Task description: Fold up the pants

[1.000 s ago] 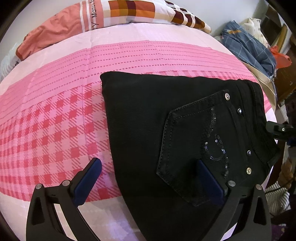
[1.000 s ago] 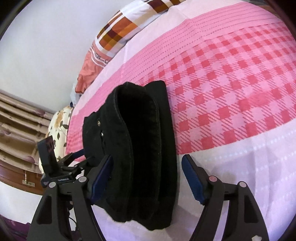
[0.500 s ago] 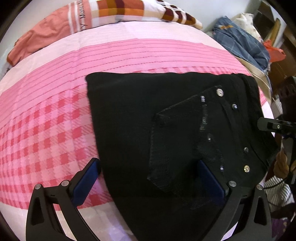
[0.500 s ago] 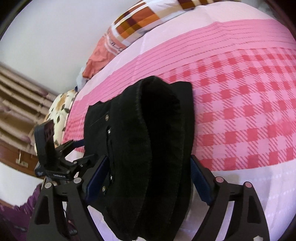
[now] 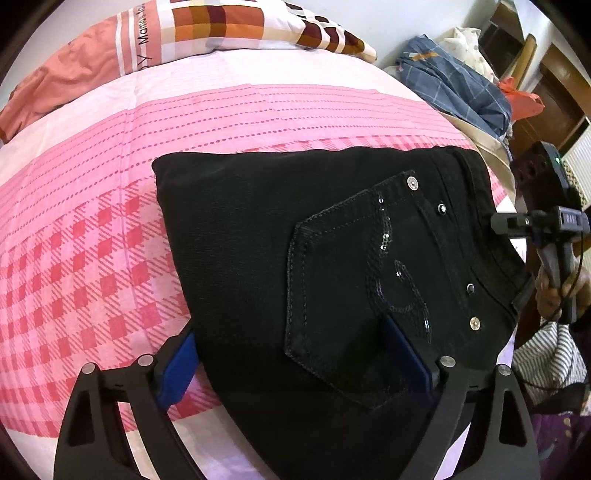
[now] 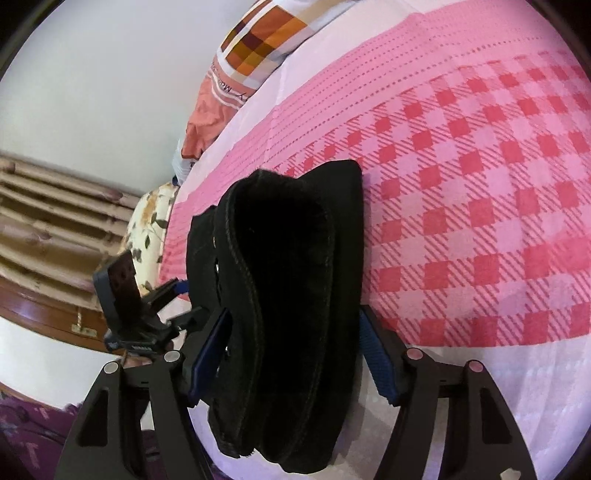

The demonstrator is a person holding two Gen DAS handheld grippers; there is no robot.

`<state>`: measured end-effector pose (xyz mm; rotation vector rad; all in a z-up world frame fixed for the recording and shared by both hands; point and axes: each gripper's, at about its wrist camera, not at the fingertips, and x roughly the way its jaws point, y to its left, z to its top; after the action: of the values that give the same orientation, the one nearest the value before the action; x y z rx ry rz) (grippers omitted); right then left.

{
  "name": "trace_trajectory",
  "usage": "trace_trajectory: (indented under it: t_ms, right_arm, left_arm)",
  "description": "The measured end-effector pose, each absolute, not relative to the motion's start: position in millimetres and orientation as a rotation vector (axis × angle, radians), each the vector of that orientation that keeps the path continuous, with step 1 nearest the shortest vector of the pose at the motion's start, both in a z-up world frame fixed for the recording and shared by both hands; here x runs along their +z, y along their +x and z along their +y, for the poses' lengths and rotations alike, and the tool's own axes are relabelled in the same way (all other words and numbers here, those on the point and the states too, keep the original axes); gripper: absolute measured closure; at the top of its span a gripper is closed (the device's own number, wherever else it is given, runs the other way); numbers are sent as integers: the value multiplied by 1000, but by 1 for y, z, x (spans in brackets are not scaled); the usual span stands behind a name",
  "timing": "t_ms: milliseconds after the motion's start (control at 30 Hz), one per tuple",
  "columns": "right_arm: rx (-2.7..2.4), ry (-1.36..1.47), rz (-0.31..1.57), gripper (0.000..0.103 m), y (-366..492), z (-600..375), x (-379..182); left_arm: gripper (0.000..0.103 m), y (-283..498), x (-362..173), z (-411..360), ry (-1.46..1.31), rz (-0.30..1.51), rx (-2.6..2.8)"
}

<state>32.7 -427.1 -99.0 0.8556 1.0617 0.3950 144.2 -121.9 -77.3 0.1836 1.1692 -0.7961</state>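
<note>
Black pants [image 5: 258,236] lie folded on the pink checked bedsheet [image 5: 81,258], back pocket [image 5: 351,295] with sequins facing up. My left gripper [image 5: 291,360] straddles their near edge. One pad sits beside the fold on the sheet, the other rests over the pocket, and the jaws are closing without pinching. In the right wrist view the folded stack [image 6: 295,295] stands between the pads of my right gripper [image 6: 293,350] at the waistband end. Its jaws are closing and both blue pads touch the stack's sides.
A checked pillow [image 5: 229,26] and an orange cloth [image 5: 74,74] lie at the head of the bed. A blue plaid garment pile [image 5: 454,81] and wooden furniture stand off the bed's right side. A person's hand [image 5: 554,291] grips the right gripper's handle there.
The right gripper's jaws have narrowed onto the folded stack, which now fills the gap. The left jaws have come in slightly. The pants stay in place.
</note>
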Motion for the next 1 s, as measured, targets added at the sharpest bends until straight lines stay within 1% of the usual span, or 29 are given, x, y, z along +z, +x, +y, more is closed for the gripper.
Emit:
trace_trajectory:
  t_ms: [67, 100, 167, 200, 233, 267, 300, 333, 367, 467, 600, 633, 667, 700, 733, 767, 800, 833, 933, 967, 1000]
  right_arm:
    - [384, 872, 1062, 38, 33, -428, -99]
    - [380, 801, 1064, 38, 33, -421, -95]
    - [362, 733, 1064, 39, 33, -412, -91]
    - [367, 740, 1076, 53, 35, -411, -93]
    - [370, 753, 1081, 69, 35, -410, -96]
    - [375, 769, 1073, 69, 35, -409, -97]
    - [383, 768, 1066, 72, 34, -407, -95]
    - [385, 760, 1063, 75, 34, -406, -93]
    - [389, 761, 1057, 75, 34, -405, -90]
    - [414, 821, 1036, 77, 32, -408, -89]
    - [412, 770, 1051, 77, 34, -406, -88]
    - [416, 763, 1054, 77, 34, -406, -87]
    - [413, 738, 1064, 74, 36, -405, -86]
    - [400, 709, 1079, 66, 37, -405, -87]
    - [402, 697, 1090, 56, 38, -403, -87]
    - [423, 704, 1100, 52, 39, -402, -90]
    - [431, 713, 1095, 48, 38, -402, -90]
    - [438, 726, 1090, 46, 38, -402, -92]
    - [462, 735, 1086, 43, 40, -399, -93]
    - [466, 717, 1087, 43, 41, -395, -93]
    - [465, 698, 1092, 49, 42, -391, -92]
  left_arm:
    - [15, 144, -77, -120, 180, 1170, -798]
    - [16, 144, -77, -120, 179, 1170, -799]
    - [26, 144, -75, -116, 162, 1172, -798]
    - [30, 145, -74, -114, 145, 1174, -798]
    - [42, 147, -73, -111, 126, 1176, -797]
    - [53, 149, -72, -104, 100, 1184, -799]
    - [59, 151, -72, -101, 74, 1193, -804]
    - [67, 152, -70, -99, 52, 1199, -812]
    - [72, 151, -69, -97, 49, 1196, -819]
    - [77, 148, -66, -91, 25, 1188, -833]
    - [75, 152, -71, -78, -50, 1222, -830]
    - [70, 152, -71, -76, -34, 1227, -817]
    - [61, 152, -69, -75, -13, 1225, -801]
    - [57, 152, -68, -76, 3, 1228, -791]
    - [49, 152, -68, -75, 15, 1235, -790]
    - [36, 154, -69, -74, 24, 1241, -776]
    - [30, 156, -70, -72, 28, 1250, -757]
    - [27, 158, -72, -68, 10, 1260, -761]
    - [26, 163, -74, -59, -61, 1282, -817]
    - [26, 164, -77, -56, -108, 1308, -868]
    - [26, 165, -79, -57, -127, 1323, -891]
